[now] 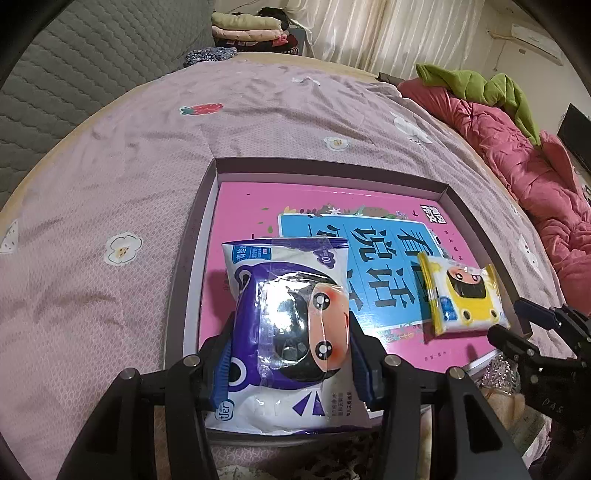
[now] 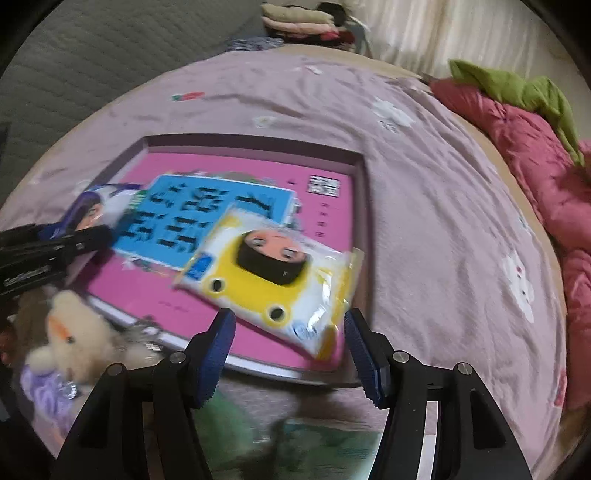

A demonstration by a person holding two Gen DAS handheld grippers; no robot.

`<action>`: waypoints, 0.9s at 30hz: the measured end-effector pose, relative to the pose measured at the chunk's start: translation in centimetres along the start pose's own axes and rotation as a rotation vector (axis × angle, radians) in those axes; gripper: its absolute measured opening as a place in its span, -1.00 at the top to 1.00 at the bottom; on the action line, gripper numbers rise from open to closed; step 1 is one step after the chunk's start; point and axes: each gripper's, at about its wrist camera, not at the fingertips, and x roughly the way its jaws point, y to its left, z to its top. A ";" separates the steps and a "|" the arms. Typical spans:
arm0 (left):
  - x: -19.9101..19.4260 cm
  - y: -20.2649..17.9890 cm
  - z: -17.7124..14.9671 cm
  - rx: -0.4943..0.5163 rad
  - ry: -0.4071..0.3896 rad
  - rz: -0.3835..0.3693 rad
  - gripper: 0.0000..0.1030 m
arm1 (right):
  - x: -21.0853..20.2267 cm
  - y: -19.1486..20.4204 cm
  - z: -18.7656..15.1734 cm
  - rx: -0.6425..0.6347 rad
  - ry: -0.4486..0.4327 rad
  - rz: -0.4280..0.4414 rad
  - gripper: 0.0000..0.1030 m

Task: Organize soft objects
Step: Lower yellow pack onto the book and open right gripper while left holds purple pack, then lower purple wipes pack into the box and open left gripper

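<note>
A purple and white tissue pack (image 1: pixel 288 314) with a cartoon face sits between the pads of my left gripper (image 1: pixel 291 354), which is shut on its sides above the near edge of a shallow box tray (image 1: pixel 325 166). A smaller yellow and white tissue pack (image 2: pixel 269 266) lies on the pink and blue book (image 1: pixel 251 214) inside the tray, near its right wall. My right gripper (image 2: pixel 290 321) is open. The yellow pack's near corner reaches between its fingers, with a gap on each side. The yellow pack (image 1: pixel 463 295) and the right gripper (image 1: pixel 517 321) also show in the left wrist view.
The tray rests on a mauve bedspread (image 1: pixel 110 166) with flower prints. A cream plush toy (image 2: pixel 74 332) lies just in front of the tray. A red quilt (image 1: pixel 535 173) under a green cloth (image 1: pixel 480 85) lies along the right. Folded clothes (image 1: pixel 247 26) are stacked beyond the bed.
</note>
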 end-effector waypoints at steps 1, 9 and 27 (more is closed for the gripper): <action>0.0 0.0 0.0 0.001 0.001 0.000 -0.02 | 0.0 -0.2 0.0 0.015 -0.002 0.008 -0.22; 0.3 -0.1 -0.1 0.004 0.016 0.009 -0.02 | -1.2 -1.4 0.7 0.098 -0.057 0.079 -0.23; 0.1 -0.1 -0.3 0.008 -0.031 -0.020 -0.09 | -1.9 -2.9 0.7 0.210 -0.102 0.124 -0.35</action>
